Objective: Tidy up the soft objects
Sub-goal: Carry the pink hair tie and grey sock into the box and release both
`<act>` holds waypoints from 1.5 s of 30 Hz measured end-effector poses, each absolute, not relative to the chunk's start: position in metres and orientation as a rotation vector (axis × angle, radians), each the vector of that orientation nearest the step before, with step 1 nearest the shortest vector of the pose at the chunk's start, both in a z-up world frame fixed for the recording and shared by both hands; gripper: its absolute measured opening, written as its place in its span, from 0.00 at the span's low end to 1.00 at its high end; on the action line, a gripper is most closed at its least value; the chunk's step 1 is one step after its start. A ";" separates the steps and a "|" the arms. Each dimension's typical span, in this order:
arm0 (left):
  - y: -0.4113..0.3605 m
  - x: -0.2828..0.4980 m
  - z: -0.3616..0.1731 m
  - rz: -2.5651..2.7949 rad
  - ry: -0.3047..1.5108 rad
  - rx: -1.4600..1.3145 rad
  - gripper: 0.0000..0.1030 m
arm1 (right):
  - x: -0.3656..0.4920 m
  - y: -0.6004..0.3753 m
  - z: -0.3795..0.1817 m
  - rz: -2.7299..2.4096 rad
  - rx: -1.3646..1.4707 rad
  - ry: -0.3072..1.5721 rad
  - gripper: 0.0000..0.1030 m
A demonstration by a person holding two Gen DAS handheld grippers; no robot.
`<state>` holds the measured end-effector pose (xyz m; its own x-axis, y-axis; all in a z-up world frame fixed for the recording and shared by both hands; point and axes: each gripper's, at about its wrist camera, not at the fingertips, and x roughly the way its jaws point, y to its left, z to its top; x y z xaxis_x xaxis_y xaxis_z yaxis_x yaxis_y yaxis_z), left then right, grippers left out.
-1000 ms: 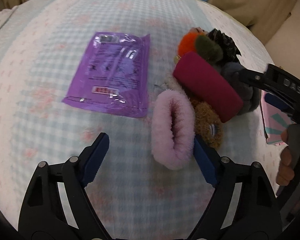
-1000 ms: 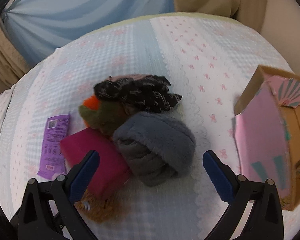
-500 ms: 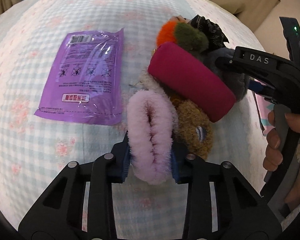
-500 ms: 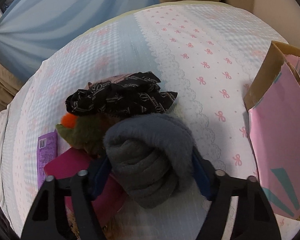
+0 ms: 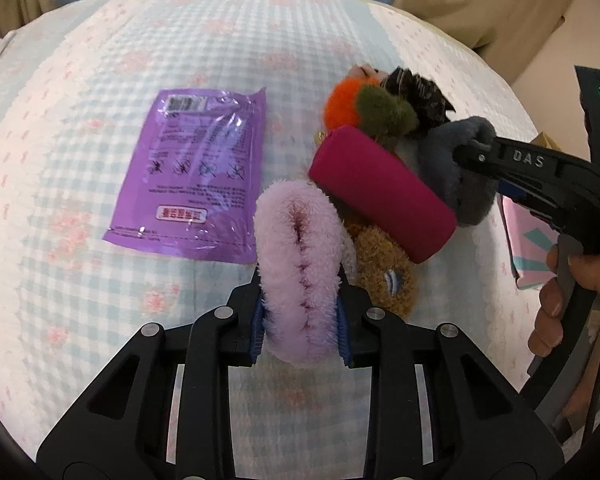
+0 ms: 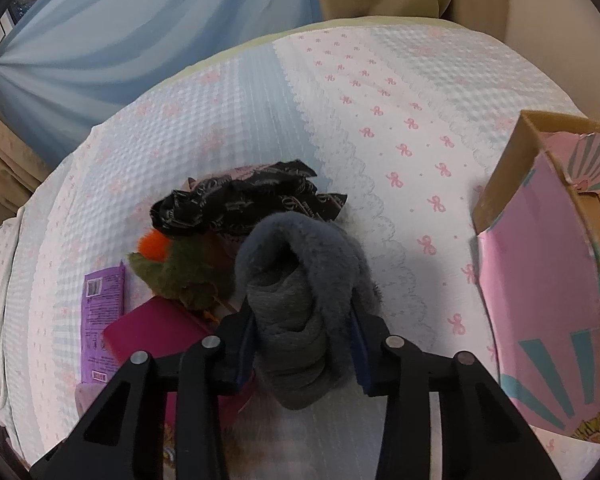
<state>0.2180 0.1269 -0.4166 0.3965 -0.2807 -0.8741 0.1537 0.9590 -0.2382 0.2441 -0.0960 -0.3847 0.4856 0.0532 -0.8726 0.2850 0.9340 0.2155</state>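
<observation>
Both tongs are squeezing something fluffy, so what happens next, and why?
Probably lift the grey roll toward the pink box: the right tongs are already shut on it, and the box stands open beside it. The left tongs grip the pink scrunchie.

"DAS" on right gripper [image 5: 500, 168]

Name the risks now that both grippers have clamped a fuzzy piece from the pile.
The pink fluffy ring in the left gripper leans on the brown plush and may drag it along. The grey furry piece in the right gripper touches the black scrunchie, which could snag.
</observation>
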 end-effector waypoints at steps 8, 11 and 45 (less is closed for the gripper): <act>0.126 0.209 -0.375 -0.246 1.084 -0.129 0.24 | 0.226 -0.097 -0.339 -0.116 0.324 1.013 0.35; 0.122 0.205 -0.346 -0.228 1.053 -0.135 0.24 | 0.217 -0.101 -0.311 -0.093 0.323 0.992 0.35; -0.241 0.178 -0.200 -0.331 1.064 -0.027 0.25 | 0.100 -0.399 -0.146 -0.027 0.153 1.048 0.35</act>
